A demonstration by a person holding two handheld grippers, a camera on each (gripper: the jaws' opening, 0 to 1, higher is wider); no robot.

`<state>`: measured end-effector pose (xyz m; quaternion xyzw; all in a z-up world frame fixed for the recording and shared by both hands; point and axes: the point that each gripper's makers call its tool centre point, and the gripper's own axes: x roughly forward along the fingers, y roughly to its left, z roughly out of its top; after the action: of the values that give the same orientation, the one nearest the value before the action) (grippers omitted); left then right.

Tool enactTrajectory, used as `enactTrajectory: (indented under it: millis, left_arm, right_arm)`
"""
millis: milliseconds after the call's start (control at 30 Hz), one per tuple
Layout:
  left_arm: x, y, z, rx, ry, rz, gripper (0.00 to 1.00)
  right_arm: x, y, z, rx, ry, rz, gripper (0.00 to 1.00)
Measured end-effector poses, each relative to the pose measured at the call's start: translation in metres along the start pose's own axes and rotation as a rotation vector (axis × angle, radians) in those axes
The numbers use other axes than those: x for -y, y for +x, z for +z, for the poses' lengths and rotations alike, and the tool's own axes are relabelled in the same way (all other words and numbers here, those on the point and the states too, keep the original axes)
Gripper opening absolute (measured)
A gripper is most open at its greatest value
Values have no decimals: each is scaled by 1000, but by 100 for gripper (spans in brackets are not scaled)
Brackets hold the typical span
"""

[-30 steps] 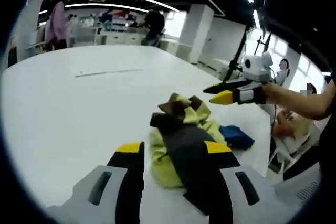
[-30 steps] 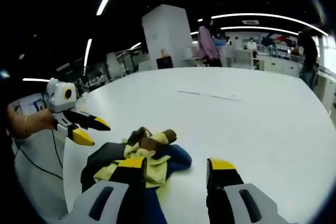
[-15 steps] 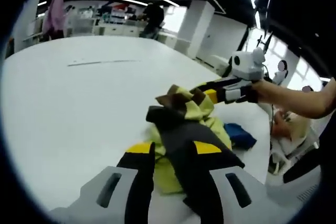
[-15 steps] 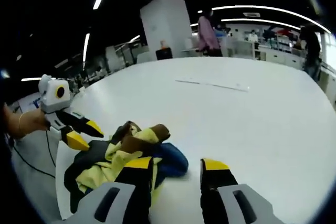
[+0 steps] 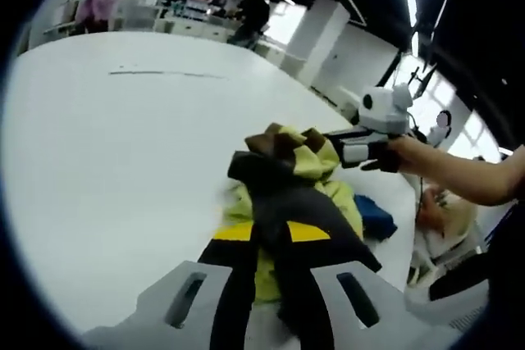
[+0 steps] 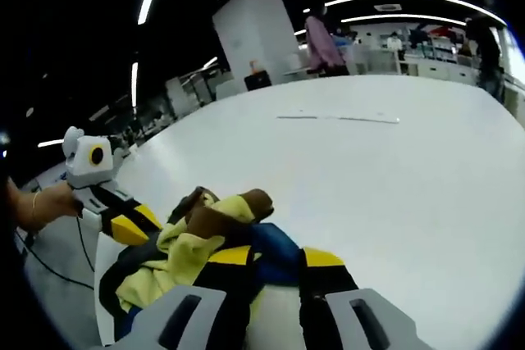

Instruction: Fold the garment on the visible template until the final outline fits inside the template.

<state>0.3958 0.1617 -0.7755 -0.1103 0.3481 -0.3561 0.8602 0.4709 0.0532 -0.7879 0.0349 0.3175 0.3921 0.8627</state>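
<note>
The crumpled garment (image 5: 287,194) lies on the white table (image 5: 107,145), directly ahead of both your grippers. Your left gripper (image 5: 275,231) straddles its dark fold, jaws parted; your right gripper (image 6: 275,256) straddles the blue edge, also unclosed.

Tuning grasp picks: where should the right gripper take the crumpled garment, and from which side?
Grip the blue fold that bulges out of the garment just ahead of the right gripper, coming in low from the open table side. It is a free, rounded edge, while the yellow and brown layers above are bunched. This is a judgement from the pile's shape.
</note>
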Motion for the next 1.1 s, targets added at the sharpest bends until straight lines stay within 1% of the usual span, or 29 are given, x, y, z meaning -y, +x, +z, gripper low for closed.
enactTrajectory:
  millis: [33,67,167,200,300,400,600,633,667,833,967,1033,1100]
  left_arm:
    - [-1,1,-3,-19,-8,6,5]
    - [-1,1,-3,-19,-6,7,2]
    - [-2,2,-4,-18,8,14,0]
    - [-3,2,-5,-21,9,16,0]
    - [-3,1,-5,-21,0,21,0]
    - [-2,-4,0,-4,11,26,0]
    - [2,-16,9,22,35,15,0]
    - [3,-18,14,46,45,19,0]
    - [4,-20,16,56,54,17,0]
    - [9,-30,26,80,62,17,0]
    - [8,-42,37,117,59,37,0]
    - [7,-51,46,157,77,61,0]
    - [5,-57,51,172,94,83,0]
  right_arm:
    - [-1,0,0,1,2,2,15]
    - [-1,0,0,1,1,3,13]
    - [-2,-1,0,-1,-26,-4,0]
    - [-1,-1,-2,-6,-39,-13,0]
    - [-1,-1,-4,-14,-30,-10,0]
    - [-2,-5,-2,-15,-53,-14,0]
    - [-4,-18,11,18,-86,-17,0]
    - [-4,-20,13,21,-88,-20,0]
    - [-4,-22,15,26,-90,-23,0]
    - [-3,-31,23,49,-78,-31,0]
    - [-1,-39,29,67,-58,-42,0]
    - [1,-45,32,74,-64,-52,0]
    - [4,-50,34,83,-65,-64,0]
